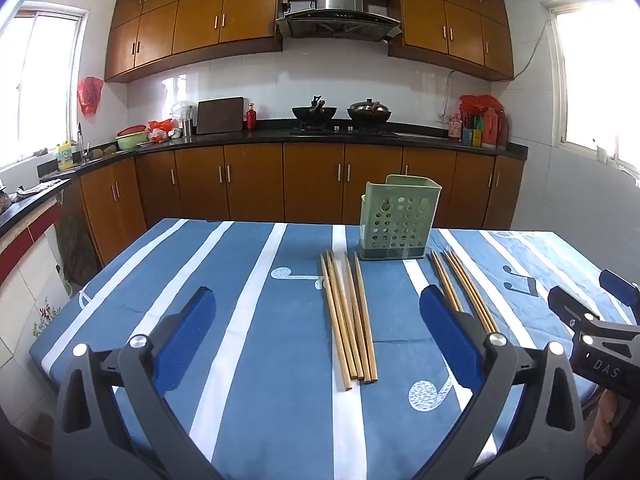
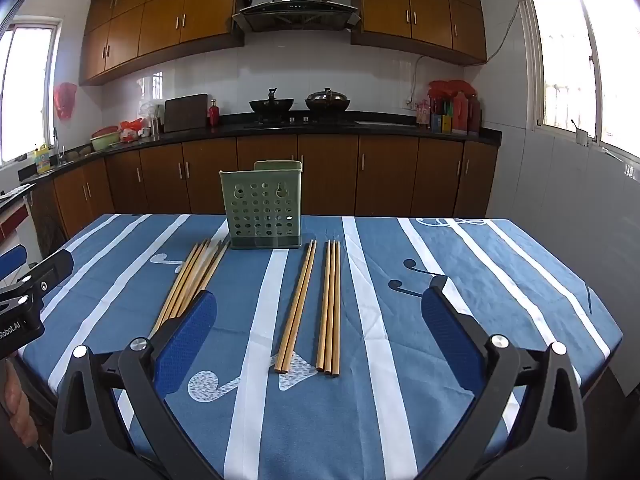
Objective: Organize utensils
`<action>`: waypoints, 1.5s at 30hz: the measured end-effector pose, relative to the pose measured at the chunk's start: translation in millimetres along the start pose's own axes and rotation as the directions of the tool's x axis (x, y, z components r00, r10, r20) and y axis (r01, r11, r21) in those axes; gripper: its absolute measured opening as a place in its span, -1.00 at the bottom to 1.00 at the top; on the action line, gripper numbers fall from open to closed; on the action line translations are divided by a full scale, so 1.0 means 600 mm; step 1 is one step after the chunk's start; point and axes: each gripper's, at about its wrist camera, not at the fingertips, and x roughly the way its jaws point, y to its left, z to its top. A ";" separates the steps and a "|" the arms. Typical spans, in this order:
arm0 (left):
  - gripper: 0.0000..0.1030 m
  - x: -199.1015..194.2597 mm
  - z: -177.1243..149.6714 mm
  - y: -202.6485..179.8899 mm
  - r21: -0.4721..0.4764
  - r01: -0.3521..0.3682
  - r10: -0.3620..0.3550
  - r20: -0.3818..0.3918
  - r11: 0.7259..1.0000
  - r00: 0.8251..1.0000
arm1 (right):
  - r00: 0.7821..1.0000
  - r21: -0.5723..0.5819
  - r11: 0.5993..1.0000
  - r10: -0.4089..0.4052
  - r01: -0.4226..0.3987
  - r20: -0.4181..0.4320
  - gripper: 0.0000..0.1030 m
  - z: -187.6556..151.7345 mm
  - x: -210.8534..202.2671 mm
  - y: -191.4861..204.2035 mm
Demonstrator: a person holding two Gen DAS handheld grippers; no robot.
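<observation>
A green perforated utensil holder stands upright at the table's far middle. Several wooden chopsticks lie flat in front of it in groups: a left bundle, a pair and a trio; the right-hand ones also show in the left wrist view. My left gripper is open and empty above the left bundle. My right gripper is open and empty above the pair and trio. Each gripper shows at the edge of the other's view.
The table wears a blue cloth with white stripes and music notes. Behind it run brown kitchen cabinets and a black counter with woks. The table's far edge lies just behind the holder.
</observation>
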 end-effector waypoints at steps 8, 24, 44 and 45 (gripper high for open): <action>0.93 0.000 0.000 0.000 0.000 -0.001 0.001 -0.001 1.000 1.000 | 1.000 0.001 1.000 0.000 0.000 -0.001 0.97 -0.001 0.001 0.000; 0.93 0.000 0.000 0.000 -0.002 0.000 0.000 -0.002 1.000 1.000 | 1.000 0.003 1.000 0.001 -0.001 -0.002 0.97 -0.002 0.002 0.000; 0.93 0.000 0.000 0.000 -0.002 -0.001 0.001 -0.005 1.000 1.000 | 1.000 0.005 1.000 0.002 -0.002 -0.005 0.97 -0.005 0.004 -0.002; 0.93 0.000 0.000 0.000 -0.002 -0.001 0.001 -0.005 1.000 1.000 | 1.000 0.005 1.000 0.002 -0.002 -0.005 0.97 -0.004 0.004 -0.003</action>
